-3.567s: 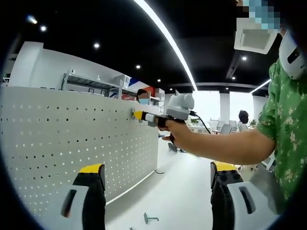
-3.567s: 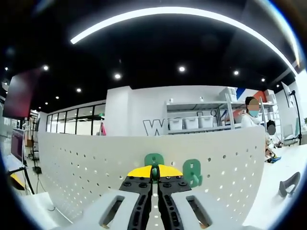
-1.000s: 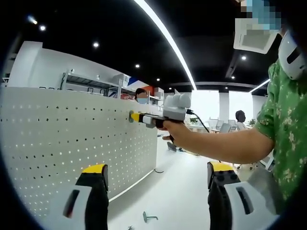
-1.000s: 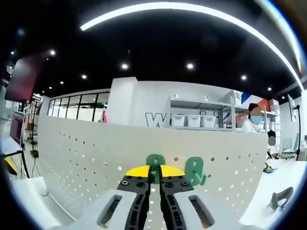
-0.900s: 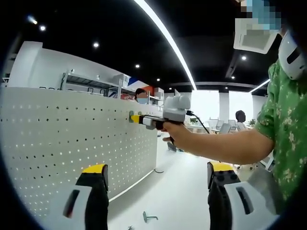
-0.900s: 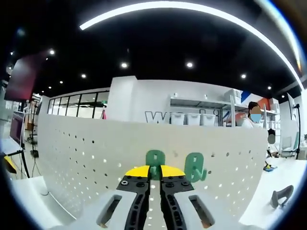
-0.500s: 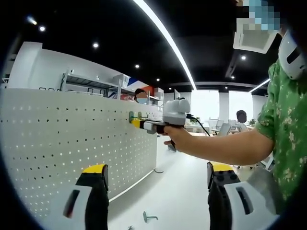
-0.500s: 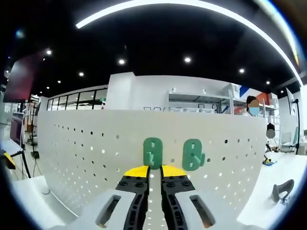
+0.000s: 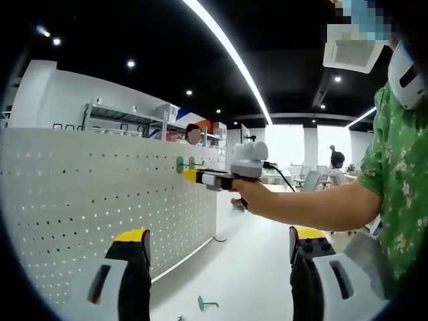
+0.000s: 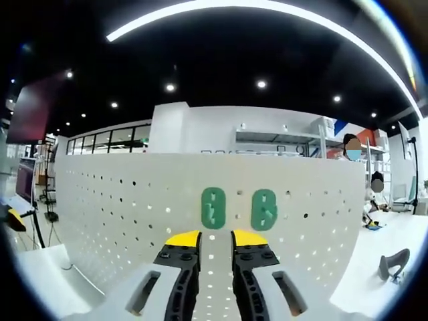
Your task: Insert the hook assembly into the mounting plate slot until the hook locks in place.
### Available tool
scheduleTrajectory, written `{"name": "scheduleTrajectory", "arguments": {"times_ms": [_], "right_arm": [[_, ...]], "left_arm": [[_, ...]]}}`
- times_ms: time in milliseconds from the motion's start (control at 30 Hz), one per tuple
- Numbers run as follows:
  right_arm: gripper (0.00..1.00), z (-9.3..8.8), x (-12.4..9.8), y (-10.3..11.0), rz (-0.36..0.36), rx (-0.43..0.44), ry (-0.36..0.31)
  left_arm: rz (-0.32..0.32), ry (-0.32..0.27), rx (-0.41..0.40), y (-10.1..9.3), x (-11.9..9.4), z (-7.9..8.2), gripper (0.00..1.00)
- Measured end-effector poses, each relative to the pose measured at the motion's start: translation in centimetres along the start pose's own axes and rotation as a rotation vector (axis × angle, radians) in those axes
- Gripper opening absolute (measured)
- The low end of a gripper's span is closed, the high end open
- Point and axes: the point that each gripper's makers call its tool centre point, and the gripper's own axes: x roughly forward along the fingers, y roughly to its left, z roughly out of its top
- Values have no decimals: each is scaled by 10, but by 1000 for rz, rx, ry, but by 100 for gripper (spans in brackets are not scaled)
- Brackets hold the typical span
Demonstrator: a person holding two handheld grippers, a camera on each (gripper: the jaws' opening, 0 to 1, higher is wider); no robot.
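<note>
Hooks sit centre frame: two green hooks (image 10: 213, 208) (image 10: 263, 208) upright side by side on the pegboard (image 10: 120, 207). Right gripper (image 10: 215, 239) sits just below the left one, jaws slightly parted, empty. Left gripper (image 9: 212, 241) gapes wide, empty, farther off.

Standing upright across the far side, a white perforated metal mounting plate (image 10: 134, 214), blocking any passage forward. Projecting from its face, two green plastic hooks (image 10: 213, 208) side by side, just beyond the slightly parted right gripper (image 10: 215, 239). Lying open nearer, white tabletop (image 9: 247, 281), a small grey metal hook (image 9: 206, 304) resting there.
</note>
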Motion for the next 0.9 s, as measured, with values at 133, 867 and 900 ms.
{"name": "scheduleTrajectory", "arguments": {"times_ms": [133, 867, 900], "right_arm": [[23, 1, -4, 3, 19, 10, -3], [60, 9, -32, 28, 140, 31, -41], [62, 9, -33, 30, 146, 32, -41]], "left_arm": [[-1, 1, 2, -2, 0, 1, 88], [5, 2, 25, -9, -5, 8, 89], [6, 2, 25, -9, -6, 8, 89]]}}
